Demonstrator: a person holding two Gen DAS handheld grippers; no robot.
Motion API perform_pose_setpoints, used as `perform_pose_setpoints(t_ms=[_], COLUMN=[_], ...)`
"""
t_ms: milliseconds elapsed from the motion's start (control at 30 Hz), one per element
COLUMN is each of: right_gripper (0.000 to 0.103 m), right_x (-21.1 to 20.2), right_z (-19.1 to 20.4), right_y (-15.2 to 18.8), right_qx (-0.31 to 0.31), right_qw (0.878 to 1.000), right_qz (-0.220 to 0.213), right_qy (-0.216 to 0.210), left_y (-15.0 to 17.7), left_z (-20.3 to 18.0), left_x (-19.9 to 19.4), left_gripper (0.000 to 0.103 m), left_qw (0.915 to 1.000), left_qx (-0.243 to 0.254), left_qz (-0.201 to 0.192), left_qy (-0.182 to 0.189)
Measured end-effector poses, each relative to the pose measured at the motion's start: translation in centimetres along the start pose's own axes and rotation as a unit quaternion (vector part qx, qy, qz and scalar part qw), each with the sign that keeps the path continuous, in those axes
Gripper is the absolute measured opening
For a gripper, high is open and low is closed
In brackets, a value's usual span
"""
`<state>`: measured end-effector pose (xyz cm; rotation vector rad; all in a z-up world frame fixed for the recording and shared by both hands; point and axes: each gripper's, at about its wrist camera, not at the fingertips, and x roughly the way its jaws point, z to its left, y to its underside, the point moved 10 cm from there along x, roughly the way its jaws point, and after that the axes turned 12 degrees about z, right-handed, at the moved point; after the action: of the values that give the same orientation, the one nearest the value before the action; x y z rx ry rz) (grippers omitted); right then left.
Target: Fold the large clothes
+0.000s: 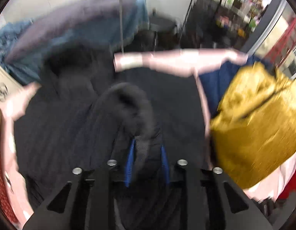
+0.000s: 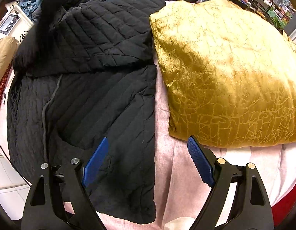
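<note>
My left tongs (image 1: pixel 147 151) pinch a fold of the black quilted jacket (image 2: pixel 86 88), lifting it. My right tongs (image 2: pixel 148 161) hang wide open, holding nothing, over the jacket's near right edge. It lies on the pink bedcover (image 2: pixel 176 153), touching the left side of a gold cushion (image 2: pixel 228 72).

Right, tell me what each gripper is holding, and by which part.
The left gripper pinches a lifted fold of the black quilted jacket. The right gripper holds nothing, jaws open.
</note>
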<state>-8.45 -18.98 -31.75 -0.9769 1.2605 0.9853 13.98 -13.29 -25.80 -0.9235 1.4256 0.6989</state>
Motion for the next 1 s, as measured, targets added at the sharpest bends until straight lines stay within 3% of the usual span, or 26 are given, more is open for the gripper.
perform_pose_setpoints(t_ms=[33, 67, 133, 233, 300, 433, 533, 700, 833, 1000], right_gripper=[0.084, 0.084, 0.084, 0.084, 0.084, 0.084, 0.084, 0.084, 0.084, 0.084], right_x=[-0.1, -0.3, -0.4, -0.3, -0.1, 0.2, 0.1, 0.5, 0.8, 0.5], right_z=[0.0, -0.2, -0.5, -1.2, -1.5, -0.8, -0.2, 0.5, 0.3, -1.1], right_y=[0.0, -0.1, -0.1, 0.1, 0.3, 0.0, -0.4, -0.3, 0.2, 1.3], right_qx=[0.0, 0.001, 0.008, 0.016, 0.02, 0.014, 0.002, -0.006, -0.004, 0.007], right_qw=[1.0, 1.0, 1.0, 1.0, 1.0, 1.0, 1.0, 1.0, 1.0, 1.0], right_qz=[-0.002, -0.003, -0.004, 0.001, 0.003, 0.008, 0.004, 0.011, 0.015, 0.021], right_qy=[0.001, 0.002, 0.001, 0.0, 0.0, -0.003, -0.001, 0.0, 0.001, -0.004], left_y=[0.9, 1.4, 2.4, 2.9, 2.7, 2.6, 3.3, 5.5, 5.6, 5.0], left_z=[-0.1, 0.0, 0.8, 1.3, 1.8, 5.6, 10.2, 14.3, 15.5, 15.8], left_x=[1.5, 2.2, 3.2, 2.3, 0.2, -2.8, -0.8, 6.9, 8.4, 8.3], left_gripper=[0.039, 0.061, 0.074, 0.076, 0.079, 0.081, 0.08, 0.084, 0.095, 0.096], left_qw=[0.9997, 0.9994, 0.9989, 0.9984, 0.9981, 0.9943, 0.992, 0.9849, 0.9815, 0.9819], left_qx=[-0.01, -0.018, -0.038, -0.047, -0.042, -0.048, -0.088, -0.118, -0.152, -0.152], left_qz=[0.016, 0.024, 0.025, 0.006, -0.029, -0.093, -0.051, 0.084, 0.093, 0.097], left_qy=[0.016, 0.018, 0.013, 0.03, 0.034, -0.022, -0.076, -0.095, -0.07, -0.057])
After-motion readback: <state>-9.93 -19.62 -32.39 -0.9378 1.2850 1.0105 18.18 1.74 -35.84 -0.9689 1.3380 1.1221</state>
